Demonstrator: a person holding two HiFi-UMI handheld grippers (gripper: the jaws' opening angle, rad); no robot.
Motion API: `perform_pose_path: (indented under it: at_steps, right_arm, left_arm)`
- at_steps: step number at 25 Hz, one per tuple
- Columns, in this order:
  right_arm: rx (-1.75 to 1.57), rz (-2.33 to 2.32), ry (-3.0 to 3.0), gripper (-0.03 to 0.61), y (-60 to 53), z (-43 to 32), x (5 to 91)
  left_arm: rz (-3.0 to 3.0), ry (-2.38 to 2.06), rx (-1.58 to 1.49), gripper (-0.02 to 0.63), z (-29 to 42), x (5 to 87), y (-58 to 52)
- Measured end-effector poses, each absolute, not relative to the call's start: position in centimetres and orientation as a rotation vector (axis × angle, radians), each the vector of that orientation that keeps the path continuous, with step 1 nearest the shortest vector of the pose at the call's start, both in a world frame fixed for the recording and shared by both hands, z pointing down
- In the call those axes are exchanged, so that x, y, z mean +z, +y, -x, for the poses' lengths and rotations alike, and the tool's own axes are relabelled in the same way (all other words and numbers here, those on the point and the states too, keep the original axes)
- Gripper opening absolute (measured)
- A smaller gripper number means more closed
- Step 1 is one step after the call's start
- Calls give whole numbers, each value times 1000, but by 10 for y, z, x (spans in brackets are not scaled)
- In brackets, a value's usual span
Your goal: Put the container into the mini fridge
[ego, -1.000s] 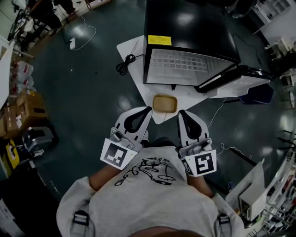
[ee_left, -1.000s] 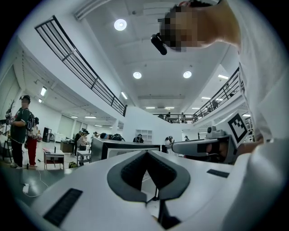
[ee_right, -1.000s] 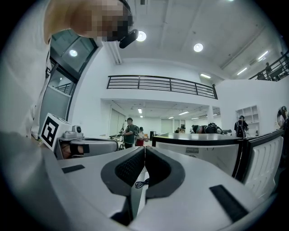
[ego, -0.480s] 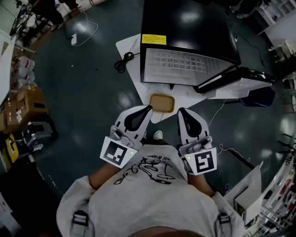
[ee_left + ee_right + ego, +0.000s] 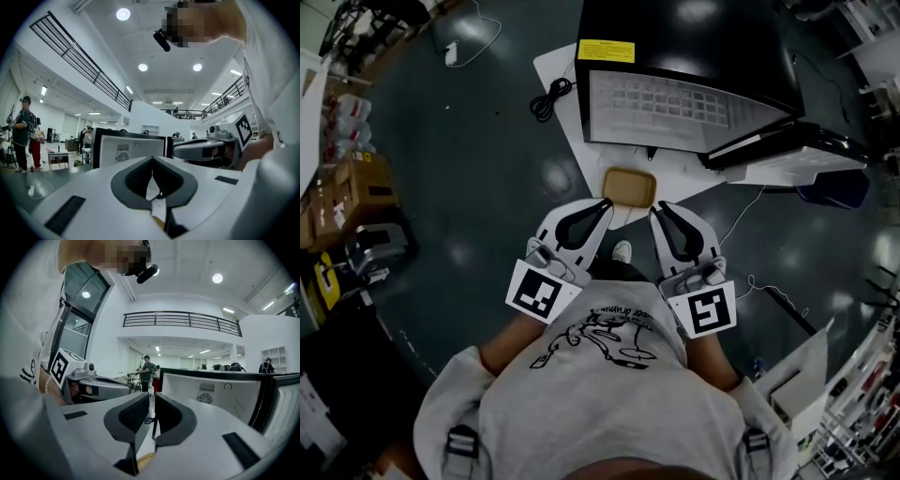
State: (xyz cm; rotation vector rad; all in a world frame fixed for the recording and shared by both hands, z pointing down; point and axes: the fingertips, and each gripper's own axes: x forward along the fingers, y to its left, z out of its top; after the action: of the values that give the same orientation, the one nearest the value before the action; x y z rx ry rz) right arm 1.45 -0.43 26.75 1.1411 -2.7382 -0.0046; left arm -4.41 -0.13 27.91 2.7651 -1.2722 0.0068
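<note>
Before open mini fridge [image 5: 684,47], tan container [image 5: 629,185]

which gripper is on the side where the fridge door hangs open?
The right gripper: the mini fridge's open door sticks out on its side of the container; the left gripper is on the other side.

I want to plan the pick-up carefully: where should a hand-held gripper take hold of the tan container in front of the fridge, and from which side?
Probably the rim away from the fridge, coming from above on that side: the container lies flat and seems open-topped, so one jaw can go inside the wall, one outside.
</note>
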Motion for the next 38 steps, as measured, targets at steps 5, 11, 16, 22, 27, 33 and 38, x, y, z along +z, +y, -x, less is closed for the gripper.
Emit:
perform_pose_path:
  at_steps: [5,11,16,22,27,33,38]
  right_arm:
    - [-11,-1066,-2692,46,-7,-17,298]
    - [5,-1036,-2651,71,-11,-23,333]
    - [24,-1036,-2605,80,-15,-32,368]
    - [82,-1093,-2554,117,-24,-50,413]
    - [158,-1162,-2521,118,-31,-67,451]
    - [277,-1189,-2444,118,-37,-83,506]
    - [366,-1223,-2367,118,-45,-92,544]
  left_arm:
    - [-2732,-1280,76,23,44,307,-6]
    - [-2708,-1280,113,41,42,341,-10]
    - [-2693,-1251,167,77,36,377,-13]
    - [-2626,-1275,196,80,40,421,-23]
    - [-2611,-1276,280,97,39,464,-32]
    - [-2562,-1250,398,104,35,518,-36]
    - [-2466,-1247,395,109,40,557,-43]
